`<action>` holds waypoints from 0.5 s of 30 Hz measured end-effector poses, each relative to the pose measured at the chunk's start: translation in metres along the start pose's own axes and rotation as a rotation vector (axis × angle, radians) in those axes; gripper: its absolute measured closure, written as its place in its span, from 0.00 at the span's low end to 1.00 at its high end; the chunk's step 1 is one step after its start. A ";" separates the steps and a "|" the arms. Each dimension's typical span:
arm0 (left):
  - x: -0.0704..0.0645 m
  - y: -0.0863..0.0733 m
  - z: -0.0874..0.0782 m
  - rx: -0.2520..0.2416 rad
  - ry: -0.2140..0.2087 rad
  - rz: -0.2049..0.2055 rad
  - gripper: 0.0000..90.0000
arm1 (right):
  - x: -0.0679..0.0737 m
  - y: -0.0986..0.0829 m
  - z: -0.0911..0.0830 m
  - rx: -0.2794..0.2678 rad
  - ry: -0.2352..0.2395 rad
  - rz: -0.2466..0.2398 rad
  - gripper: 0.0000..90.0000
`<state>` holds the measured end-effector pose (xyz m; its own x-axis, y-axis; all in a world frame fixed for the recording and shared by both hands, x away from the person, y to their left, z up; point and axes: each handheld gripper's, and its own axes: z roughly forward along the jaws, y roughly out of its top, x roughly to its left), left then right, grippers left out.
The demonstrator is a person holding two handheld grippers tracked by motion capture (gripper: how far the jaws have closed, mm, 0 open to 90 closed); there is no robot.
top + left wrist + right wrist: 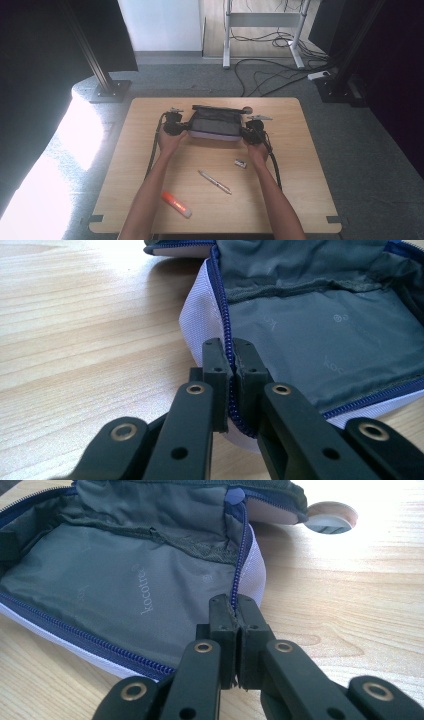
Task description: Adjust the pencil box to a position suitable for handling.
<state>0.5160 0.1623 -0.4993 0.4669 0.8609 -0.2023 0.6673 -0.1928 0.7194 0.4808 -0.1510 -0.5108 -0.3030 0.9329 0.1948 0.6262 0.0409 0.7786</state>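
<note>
1. The left gripper (229,362) is squeezed tight on the blue zipper edge (226,330) of the pouch (320,330). Its two black jaws pinch the edge from both sides at the pouch's left end.
2. The right gripper (234,615) is also squeezed tight on the zipper edge (241,555), at the pouch's right end (125,575). Its jaws press together with the edge between them.
3. In the high view, the left gripper (176,124) and the right gripper (252,129) sit at the two ends of the pouch (215,124), with a hand behind each one.
4. The pouch lies flat on the far middle of the wooden table (150,150), right between the two grippers. It is unzipped and open.
5. Inside the pouch there is grey cloth lining (100,590) with small printed letters. I see no other things lying in it.
6. Nothing stands between the grippers and the pouch.
7. Closer to the person, a silver pen (214,181) lies on the table between the two arms.
8. A small white thing (241,163) lies just beside the right hand. It is too small to tell what it is.
9. An orange and white marker (176,204) lies near the front edge, beside the left arm.
10. A round hole (331,516) in the table top sits just past the pouch's far right corner.
</note>
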 end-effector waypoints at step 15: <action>-0.005 0.011 -0.028 -0.060 -0.010 0.008 0.96 | 0.009 0.011 -0.017 -0.059 0.019 -0.016 0.97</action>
<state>0.5051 0.1691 -0.4717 0.4781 0.8546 -0.2027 0.6276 -0.1709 0.7596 0.4729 -0.1483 -0.4903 -0.3262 0.9254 0.1930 0.5779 0.0337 0.8154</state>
